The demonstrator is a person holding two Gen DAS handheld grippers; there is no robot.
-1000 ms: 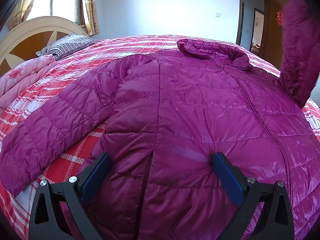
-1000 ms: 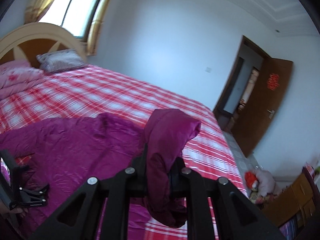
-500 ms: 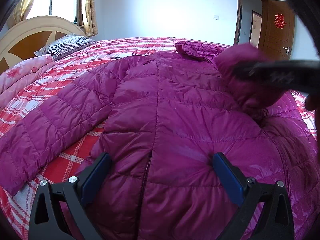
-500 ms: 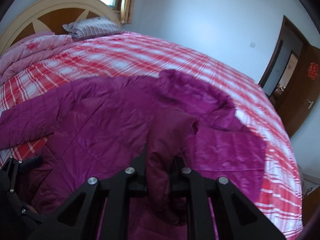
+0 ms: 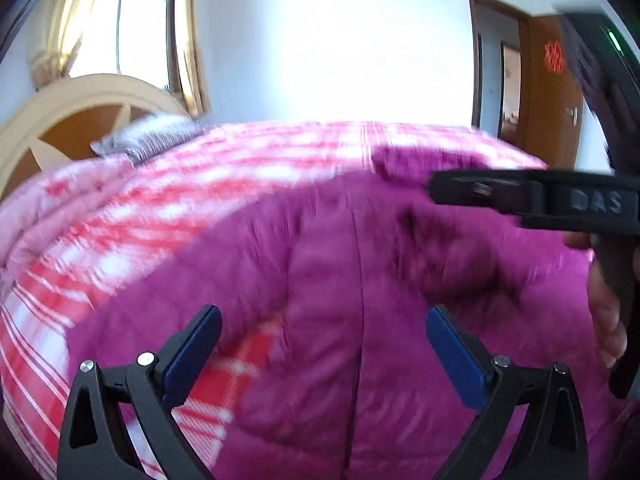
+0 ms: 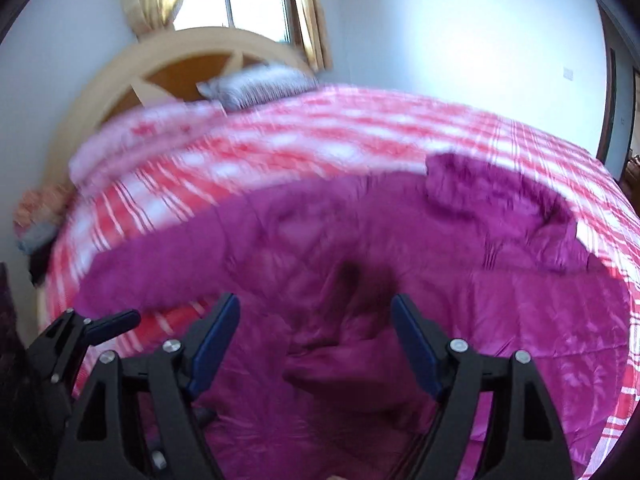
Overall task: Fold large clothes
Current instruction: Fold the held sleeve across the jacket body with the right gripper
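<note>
While the right tongs [image 6: 316, 344] are opening above the folded-in sleeve [image 6: 352, 364] of the magenta quilted down jacket [image 5: 360, 280] spread on the red-checked bed [image 5: 168, 208], and left tongs [image 5: 322, 354] wide and empty: pull clear straight, without snagging, then flatten.

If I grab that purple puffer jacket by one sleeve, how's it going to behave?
Probably floppy: the jacket lies in soft folds on the bed. Its sheen suggests a slippery shell that may slide from the pads. The quilted puffiness hints it's light for its size, so the rest would likely drag along.
</note>
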